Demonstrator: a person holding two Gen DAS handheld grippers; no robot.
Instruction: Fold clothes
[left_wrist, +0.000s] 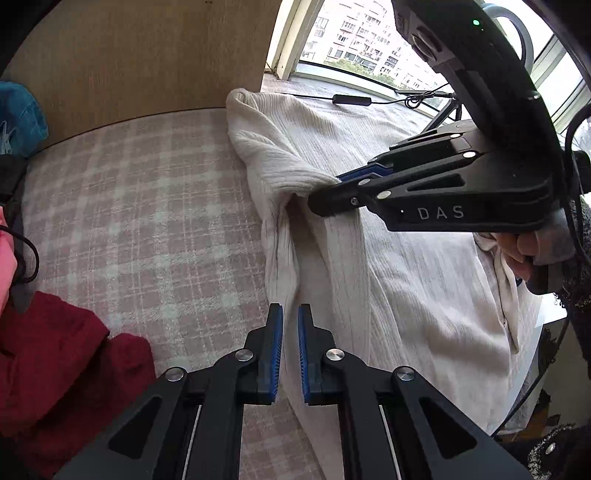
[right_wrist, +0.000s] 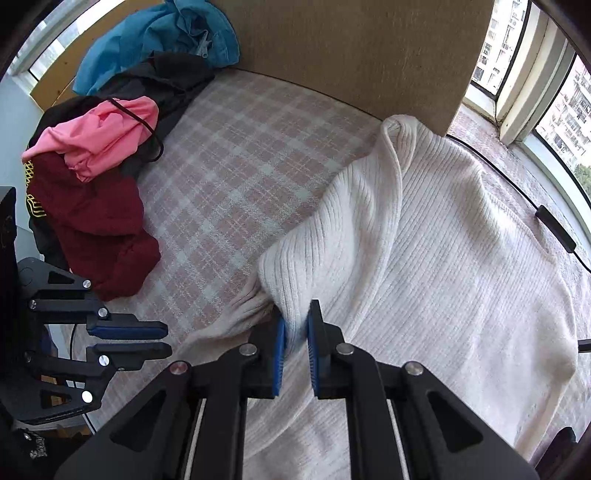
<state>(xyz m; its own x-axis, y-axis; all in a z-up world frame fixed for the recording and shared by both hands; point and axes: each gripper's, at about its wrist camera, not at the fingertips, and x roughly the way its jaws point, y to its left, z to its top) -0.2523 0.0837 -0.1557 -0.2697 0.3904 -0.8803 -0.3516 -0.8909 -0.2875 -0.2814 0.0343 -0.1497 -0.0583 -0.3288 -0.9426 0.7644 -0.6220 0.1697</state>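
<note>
A cream ribbed sweater lies spread on the right half of a plaid bed sheet. My right gripper is shut on a bunched fold at the sweater's left edge and lifts that fold slightly off the sheet. A hand holds its grip at the right of the left wrist view. My left gripper hovers near the bed's front edge, left of the sweater. Its jaws are almost together with only a thin gap, and nothing is held between them.
A pile of clothes sits at the bed's left: a maroon garment, a pink one, a black one and a blue one. A wooden headboard stands behind. A black cable with a switch runs along the window side.
</note>
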